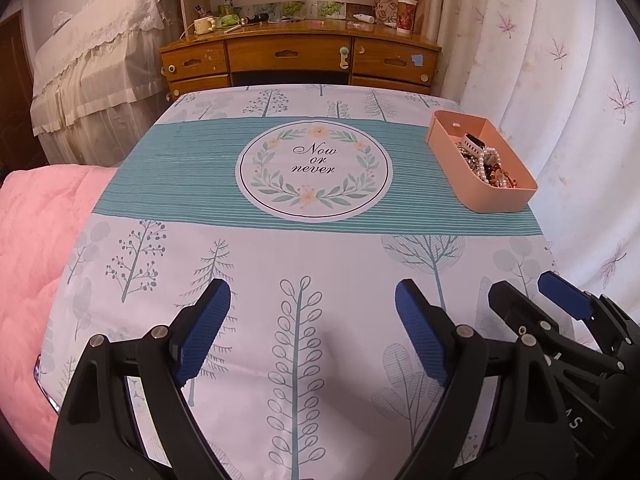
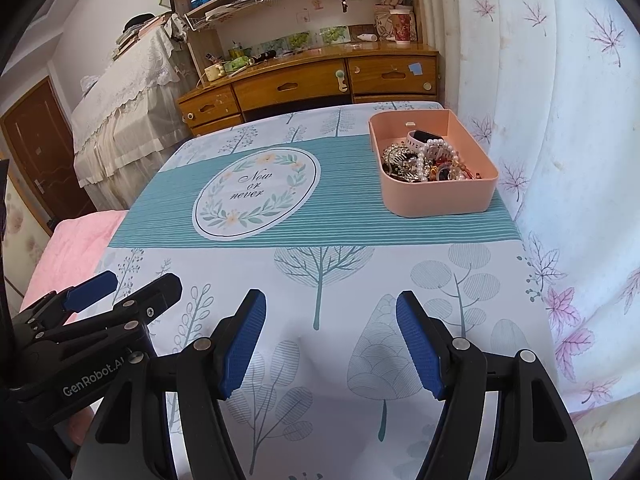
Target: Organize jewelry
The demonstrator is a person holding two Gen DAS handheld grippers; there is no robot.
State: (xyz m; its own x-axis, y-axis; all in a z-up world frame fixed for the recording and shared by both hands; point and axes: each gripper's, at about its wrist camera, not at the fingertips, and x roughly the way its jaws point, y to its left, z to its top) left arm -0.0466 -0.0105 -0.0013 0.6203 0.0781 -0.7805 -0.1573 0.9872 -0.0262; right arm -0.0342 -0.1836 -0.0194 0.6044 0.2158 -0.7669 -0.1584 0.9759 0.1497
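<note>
Our left gripper (image 1: 312, 320) has its blue pads (image 1: 204, 332) spread wide with nothing between them, low over the cloth (image 1: 248, 264) at its near edge. Our right gripper (image 2: 330, 332) sits just beside it, fingers likewise wide and empty. Each shows at the edge of the other's view.

Taking the wreath circle (image 1: 313, 171) on the cloth as our landmark: both grippers hang well on the near side of it. The pink tray (image 2: 436, 196) stands to the right of it, on the teal band near the curtain (image 2: 560, 120). Inside the tray, the jewelry (image 2: 424, 162) lies heaped: pearl strands, beads and a white watch (image 2: 420, 138). Beyond the circle stands a desk (image 1: 296, 56); left of it lies a pink blanket (image 1: 32, 264).
</note>
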